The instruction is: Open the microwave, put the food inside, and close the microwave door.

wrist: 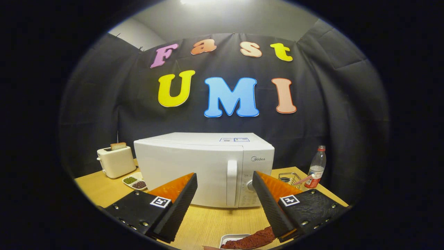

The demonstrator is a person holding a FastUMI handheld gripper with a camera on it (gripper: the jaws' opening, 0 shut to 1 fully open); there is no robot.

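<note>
The gripper point(224, 180) hovers above a wooden table point(208, 222), its fingers spread wide apart and holding nothing. Beyond the fingers stands a white microwave point(204, 168) with its door shut; the vertical door handle point(231, 182) appears in the gap between the fingers, with the control panel point(250, 184) just to its right. Close below the gripper, at the table's near edge, lies a white tray point(229, 239) holding the food point(251, 239), a dark reddish-brown strip whose far end passes under the right finger. Left of the microwave sits a cream toaster point(115, 160) with a slice of bread point(118, 146) standing in its slot. Between toaster and microwave rests a small two-part dish point(134, 182): one compartment holds green grains, the other dark ones. Right of the microwave are a wire basket point(290, 178), its contents unclear, and a clear bottle point(316, 167) with a red cap and red label.
</note>
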